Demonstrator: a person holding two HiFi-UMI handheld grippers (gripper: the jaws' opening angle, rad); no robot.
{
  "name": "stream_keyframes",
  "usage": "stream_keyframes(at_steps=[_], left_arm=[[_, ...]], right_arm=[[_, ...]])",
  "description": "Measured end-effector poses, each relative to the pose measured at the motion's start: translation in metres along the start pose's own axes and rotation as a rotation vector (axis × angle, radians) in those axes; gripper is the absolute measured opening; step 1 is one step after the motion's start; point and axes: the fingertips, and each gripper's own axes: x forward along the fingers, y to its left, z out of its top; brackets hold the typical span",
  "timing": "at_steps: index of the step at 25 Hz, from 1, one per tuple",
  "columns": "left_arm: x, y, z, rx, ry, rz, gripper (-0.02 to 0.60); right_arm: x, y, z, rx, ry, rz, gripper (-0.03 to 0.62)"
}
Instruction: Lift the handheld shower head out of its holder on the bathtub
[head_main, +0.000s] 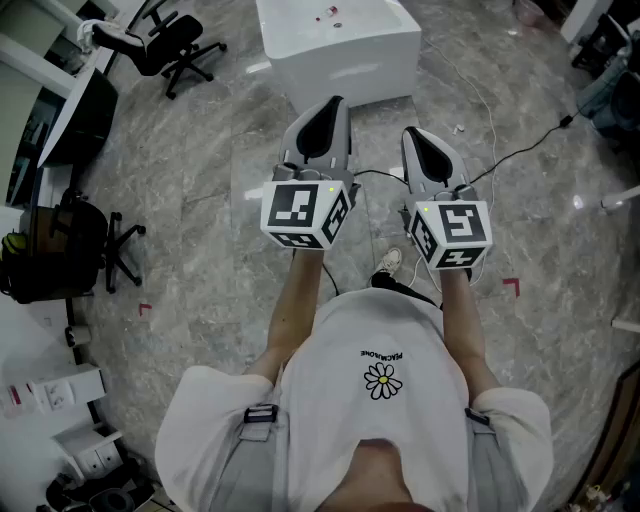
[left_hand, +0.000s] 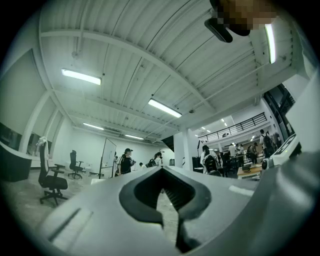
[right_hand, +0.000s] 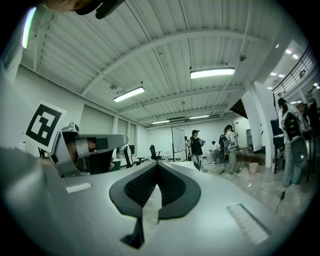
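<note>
The white bathtub (head_main: 340, 45) stands on the grey marble floor at the top of the head view, ahead of both grippers. Small fittings (head_main: 331, 13) sit on its far rim; I cannot make out the shower head or its holder. My left gripper (head_main: 335, 102) is held at chest height, its tips pointing toward the tub and shut on nothing. My right gripper (head_main: 412, 133) is beside it, also shut and empty. Both gripper views look across the room, with the left gripper (left_hand: 161, 171) and right gripper (right_hand: 157, 165) closed at the tips. The tub does not show clearly in either.
A black office chair (head_main: 165, 45) stands at the far left and another (head_main: 70, 250) by the left wall. A black cable (head_main: 520, 150) runs over the floor on the right. White boxes (head_main: 75, 400) sit at lower left. People (right_hand: 195, 145) stand far across the room.
</note>
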Motion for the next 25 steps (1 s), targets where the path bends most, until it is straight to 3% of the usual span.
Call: stream_keyframes(at_steps=[14, 25], left_arm=[[0.018, 0.056, -0.033, -0.060, 0.047, 0.058, 0.000], [0.076, 0.133, -0.054, -0.017, 0.084, 0.133, 0.000]], right_arm=[[0.054, -0.013, -0.011, 0.039, 0.007, 0.036, 0.023], [0.152, -0.049, -0.014, 0.083, 0.016, 0.149, 0.023]])
